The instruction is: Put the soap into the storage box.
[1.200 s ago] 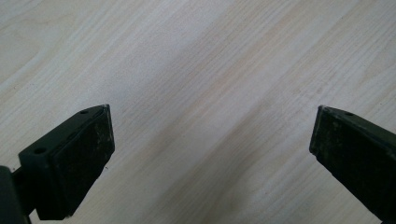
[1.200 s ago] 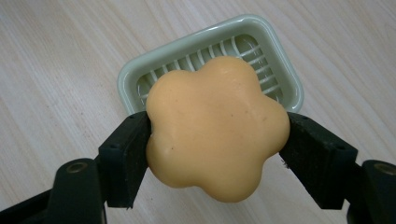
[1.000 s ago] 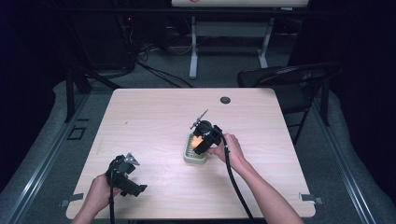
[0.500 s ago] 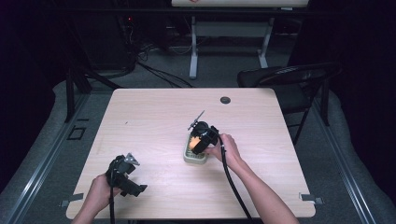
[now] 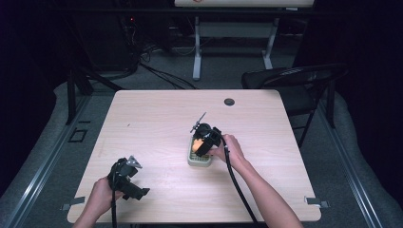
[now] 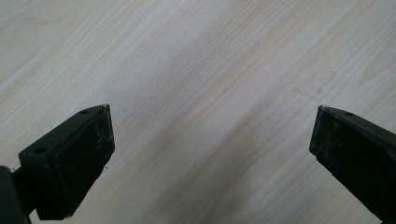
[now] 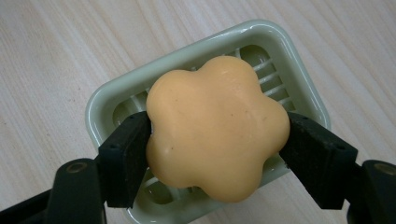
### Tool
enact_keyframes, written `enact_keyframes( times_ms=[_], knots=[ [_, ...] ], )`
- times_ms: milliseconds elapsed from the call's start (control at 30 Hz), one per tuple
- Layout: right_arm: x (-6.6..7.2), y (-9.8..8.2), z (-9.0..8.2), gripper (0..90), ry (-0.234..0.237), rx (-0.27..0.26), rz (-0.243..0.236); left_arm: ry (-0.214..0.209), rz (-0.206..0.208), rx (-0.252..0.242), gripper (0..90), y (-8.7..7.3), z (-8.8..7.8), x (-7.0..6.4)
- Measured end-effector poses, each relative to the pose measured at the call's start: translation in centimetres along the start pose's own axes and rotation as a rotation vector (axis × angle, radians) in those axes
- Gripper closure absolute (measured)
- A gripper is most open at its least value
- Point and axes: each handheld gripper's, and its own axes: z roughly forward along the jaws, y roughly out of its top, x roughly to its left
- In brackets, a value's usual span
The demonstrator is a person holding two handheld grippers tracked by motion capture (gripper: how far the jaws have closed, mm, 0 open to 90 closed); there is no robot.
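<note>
My right claw (image 7: 217,140) is clamped on an orange flower-shaped soap (image 7: 215,126), 1 black pad pressed to each side of it, and the soap sits over a pale green slatted soap dish (image 7: 112,95); I cannot tell whether it touches the slats. From above, that dish (image 5: 199,160) stands near the middle of the pale wooden table (image 5: 157,123), with my right hand (image 5: 227,149) just behind the claw. My left claw (image 6: 210,140) is spread wide with nothing between its 2 pads, over bare wood at the table's near left corner, well apart from the dish.
</note>
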Motion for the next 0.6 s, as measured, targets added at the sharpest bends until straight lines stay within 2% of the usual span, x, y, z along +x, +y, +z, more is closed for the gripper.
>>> enact_keyframes(
  times_ms=[200, 367, 600],
  knots=[
    [0.08, 0.12, 0.25, 26.1, -0.010, 0.015, -0.030, 0.000, -0.001, 0.000, 0.2, 0.01, 0.03, -0.01],
    [0.32, 0.24, 0.57, 26.0, -0.014, 0.038, -0.033, 0.000, 0.001, -0.001, 0.2, 0.00, -0.02, -0.02],
    [0.36, 0.25, 0.67, 25.3, -0.018, 0.035, -0.031, 0.000, 0.001, 0.000, 0.2, -0.01, -0.02, -0.02]
  ],
)
